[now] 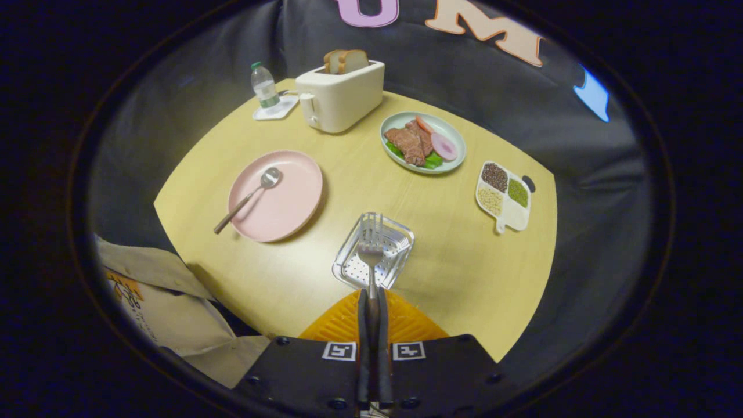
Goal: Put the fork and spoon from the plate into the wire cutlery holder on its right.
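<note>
Gripper [372, 302] clamped tight on the fork [370, 252] handle, tines up, poised right over the holder [374, 251] by the counter's [453, 278] near edge. Spoon [249, 197] lies on the pink plate [284, 200], left of the holder, handle past the rim.

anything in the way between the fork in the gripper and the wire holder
Nothing visible. The hand-held gripper is shut on the silver metal fork, whose tines hang right over the square wire cutlery holder, with only open air between them.
</note>
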